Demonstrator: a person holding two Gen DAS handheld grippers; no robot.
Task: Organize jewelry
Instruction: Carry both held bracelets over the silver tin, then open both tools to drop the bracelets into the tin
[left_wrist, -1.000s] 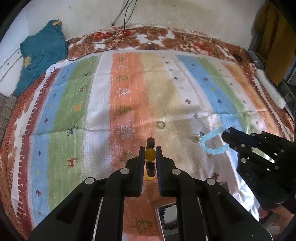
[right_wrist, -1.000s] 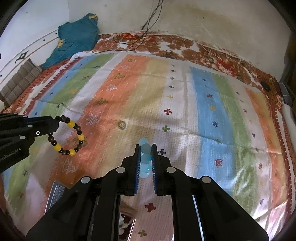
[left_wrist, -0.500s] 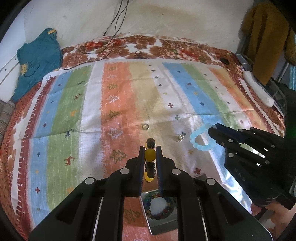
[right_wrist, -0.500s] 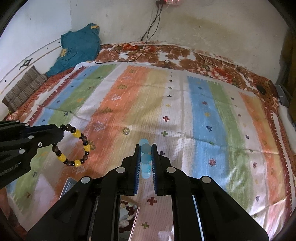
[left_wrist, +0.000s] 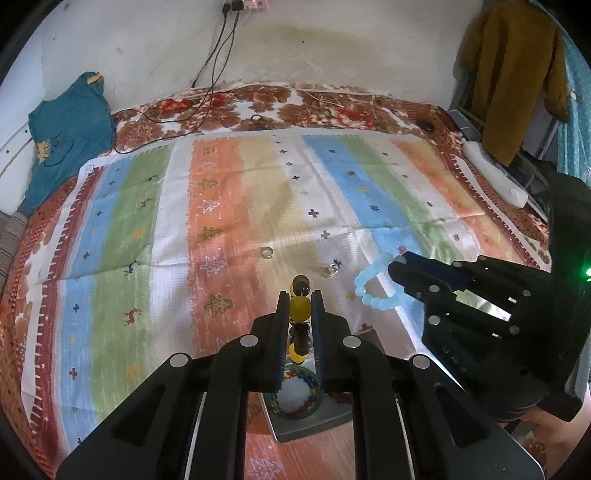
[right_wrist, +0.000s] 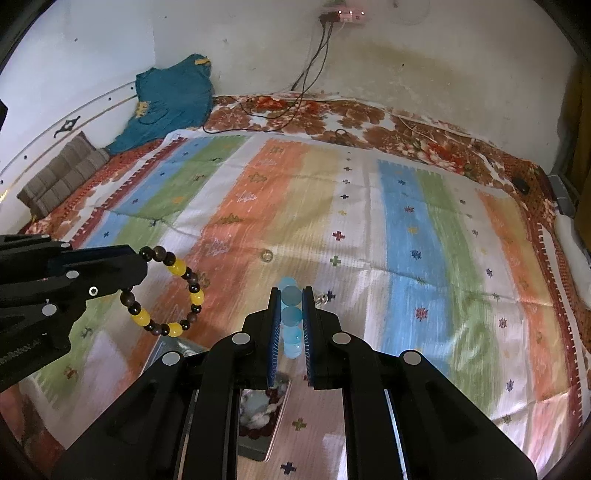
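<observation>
I have the left gripper (left_wrist: 300, 308) clamped on a bracelet of dark brown and yellow round beads (right_wrist: 173, 291), its jaws closed onto a few beads at one side so the rest of the loop hangs free in the air. The right gripper (right_wrist: 290, 325) is likewise clamped on a bracelet of translucent pale blue beads (left_wrist: 373, 286), pinched at one side with the loop drooping. My landmark is the shallow grey metal tray (left_wrist: 314, 419) on the striped multicoloured woven cloth (left_wrist: 229, 206): both bracelets hang above the cloth just beyond the tray's far edge, the brown and yellow one nearly over it, the blue one off to its right. A multicoloured beaded bracelet (left_wrist: 295, 391) already lies in the tray. Farther from the tray than either gripper, a small ring (left_wrist: 266, 252) and a small metallic trinket (left_wrist: 334, 270) lie on the cloth. I judge both bracelets light and limp, strung on elastic, so they will swing when I move and fold when set down. The smooth round beads look apt to roll between flat pads, so I would rather keep two or three beads in the grip than one. The blue beads could be glass, so I would lower them, not drop them.
</observation>
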